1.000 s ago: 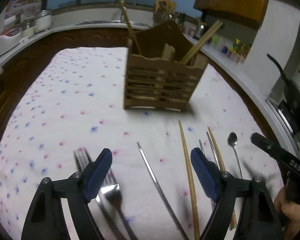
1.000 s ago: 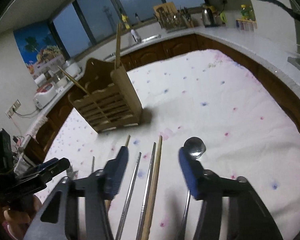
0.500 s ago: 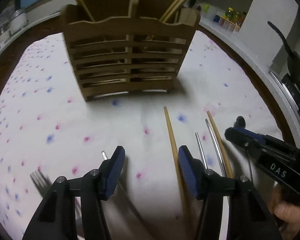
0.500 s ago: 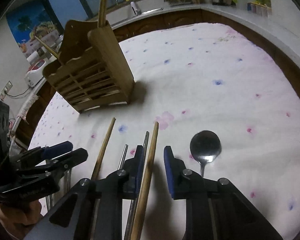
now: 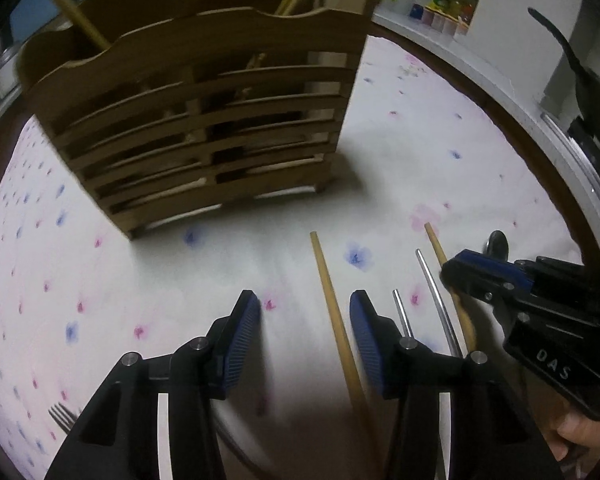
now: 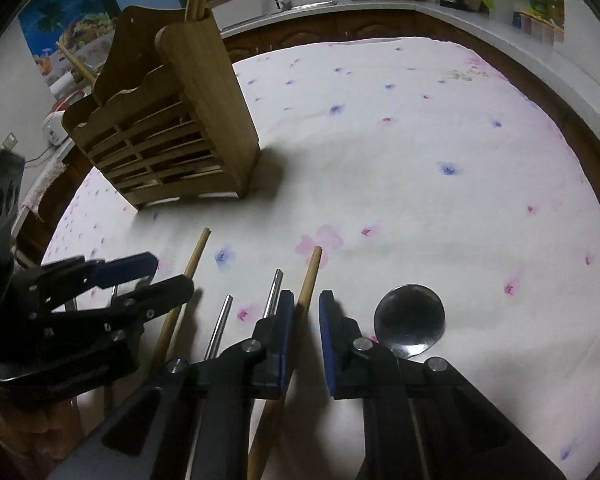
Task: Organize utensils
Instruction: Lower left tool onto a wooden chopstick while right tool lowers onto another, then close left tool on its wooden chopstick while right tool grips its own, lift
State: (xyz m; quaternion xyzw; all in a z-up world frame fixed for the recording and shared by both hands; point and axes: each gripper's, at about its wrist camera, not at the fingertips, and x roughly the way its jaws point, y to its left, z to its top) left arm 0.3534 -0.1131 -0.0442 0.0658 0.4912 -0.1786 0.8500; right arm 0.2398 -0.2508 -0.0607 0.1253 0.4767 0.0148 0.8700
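My right gripper [image 6: 302, 334] is closing around a wooden chopstick [image 6: 306, 288]; my left gripper [image 5: 304, 334] is closing, another chopstick [image 5: 332, 308] between its pads.

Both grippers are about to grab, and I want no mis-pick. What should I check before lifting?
1. Wooden chopstick between the fingers of the right gripper: ok, jaws closing.
2. Other wooden chopstick between the fingers of the left gripper: ok, off-centre, jaws closing.
3. Firm pinch on either: not ok yet.
4. Metal chopstick outside the right grip: ok, though hugging one finger.
5. Spoon outside it: ok.
6. Holder upright: ok.
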